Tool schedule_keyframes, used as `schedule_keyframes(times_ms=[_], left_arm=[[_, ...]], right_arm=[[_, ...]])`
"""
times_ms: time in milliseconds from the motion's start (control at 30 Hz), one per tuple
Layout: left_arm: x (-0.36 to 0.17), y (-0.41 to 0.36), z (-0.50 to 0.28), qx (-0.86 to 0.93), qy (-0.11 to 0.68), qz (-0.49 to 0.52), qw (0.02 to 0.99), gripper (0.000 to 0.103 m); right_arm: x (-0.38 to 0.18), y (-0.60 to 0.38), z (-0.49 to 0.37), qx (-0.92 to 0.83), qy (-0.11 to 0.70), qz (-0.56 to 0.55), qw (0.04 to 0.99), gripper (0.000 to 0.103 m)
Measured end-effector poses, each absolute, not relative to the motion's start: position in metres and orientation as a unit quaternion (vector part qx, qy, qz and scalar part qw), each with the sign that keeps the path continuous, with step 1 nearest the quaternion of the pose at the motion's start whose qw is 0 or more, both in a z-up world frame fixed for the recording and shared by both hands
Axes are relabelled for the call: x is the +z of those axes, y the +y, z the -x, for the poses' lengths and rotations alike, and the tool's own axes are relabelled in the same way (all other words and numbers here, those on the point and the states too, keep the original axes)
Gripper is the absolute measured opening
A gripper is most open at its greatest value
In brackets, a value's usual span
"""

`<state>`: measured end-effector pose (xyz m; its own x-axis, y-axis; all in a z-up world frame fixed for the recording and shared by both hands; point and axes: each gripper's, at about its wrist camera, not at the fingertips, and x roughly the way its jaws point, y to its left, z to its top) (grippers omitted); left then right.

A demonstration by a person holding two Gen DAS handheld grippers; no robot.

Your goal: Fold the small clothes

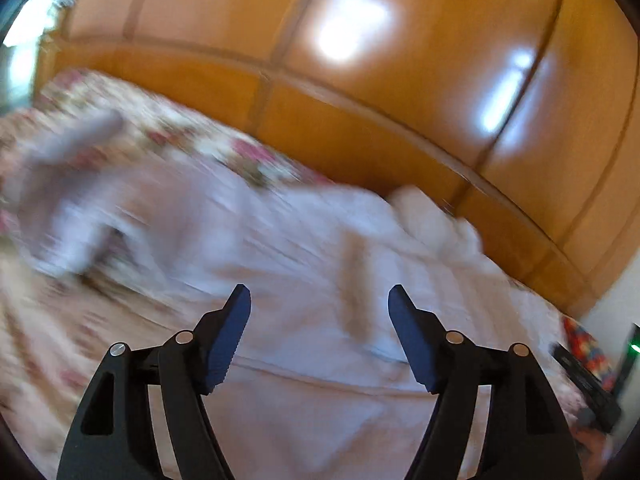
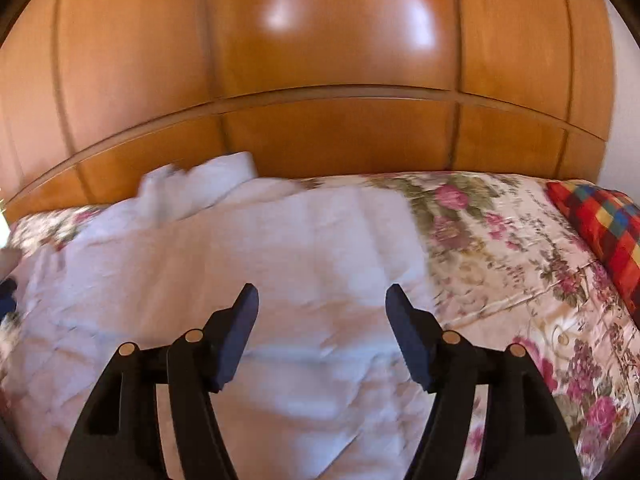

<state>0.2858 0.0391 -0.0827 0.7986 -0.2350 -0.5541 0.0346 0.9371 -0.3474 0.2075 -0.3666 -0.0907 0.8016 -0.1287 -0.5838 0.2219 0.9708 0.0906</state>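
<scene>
A wooden wardrobe (image 2: 328,60) rises behind the bed (image 2: 520,280), whose floral cover carries a white garment (image 2: 240,260) spread flat toward its far edge, a checked cushion (image 2: 600,232) at its right edge, and both the left gripper (image 1: 319,300) and right gripper (image 2: 321,300) hover with jaws apart, holding nothing.

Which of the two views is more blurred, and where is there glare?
Left wrist view: heavy motion blur over the white garment and floral bedspread. Right wrist view: sharper, only mild blur. Both show glare patches on the glossy wooden wardrobe.
</scene>
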Motion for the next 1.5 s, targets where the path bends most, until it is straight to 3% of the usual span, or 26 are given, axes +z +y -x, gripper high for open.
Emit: schedule_keyframes(times_ms=[133, 300, 600, 633, 667, 733, 1100, 1300, 1500], left_arm=[[-0.069, 0.092, -0.281, 0.046, 0.278, 0.133, 0.950, 0.070], [-0.074, 0.151, -0.296, 0.160, 0.302, 0.092, 0.935, 0.070], [-0.088, 0.196, -0.330, 0.206, 0.320, 0.039, 0.924, 0.070], [-0.089, 0.199, -0.333, 0.204, 0.320, 0.036, 0.924, 0.060], [-0.090, 0.200, -0.335, 0.204, 0.321, 0.035, 0.924, 0.035], [-0.091, 0.202, -0.336, 0.193, 0.330, 0.049, 0.923, 0.010], [-0.020, 0.196, -0.302, 0.163, 0.248, 0.199, 0.934, 0.005], [0.043, 0.133, -0.282, 0.083, 0.159, 0.205, 0.962, 0.005], [0.056, 0.035, -0.282, -0.028, 0.160, 0.146, 0.976, 0.005]], right_arm=[[-0.102, -0.344, -0.189, -0.069, 0.323, -0.081, 0.940, 0.067], [-0.127, -0.343, -0.188, -0.076, 0.336, -0.095, 0.934, 0.068], [-0.142, -0.354, -0.199, -0.076, 0.351, -0.109, 0.927, 0.068], [-0.143, -0.353, -0.199, -0.078, 0.351, -0.107, 0.927, 0.068], [-0.143, -0.353, -0.200, -0.080, 0.352, -0.104, 0.927, 0.068], [-0.144, -0.351, -0.200, -0.082, 0.351, -0.101, 0.927, 0.068], [-0.143, -0.350, -0.198, -0.082, 0.348, -0.104, 0.928, 0.069], [-0.143, -0.350, -0.196, -0.079, 0.345, -0.111, 0.929, 0.069], [-0.142, -0.354, -0.194, -0.073, 0.340, -0.123, 0.929, 0.069]])
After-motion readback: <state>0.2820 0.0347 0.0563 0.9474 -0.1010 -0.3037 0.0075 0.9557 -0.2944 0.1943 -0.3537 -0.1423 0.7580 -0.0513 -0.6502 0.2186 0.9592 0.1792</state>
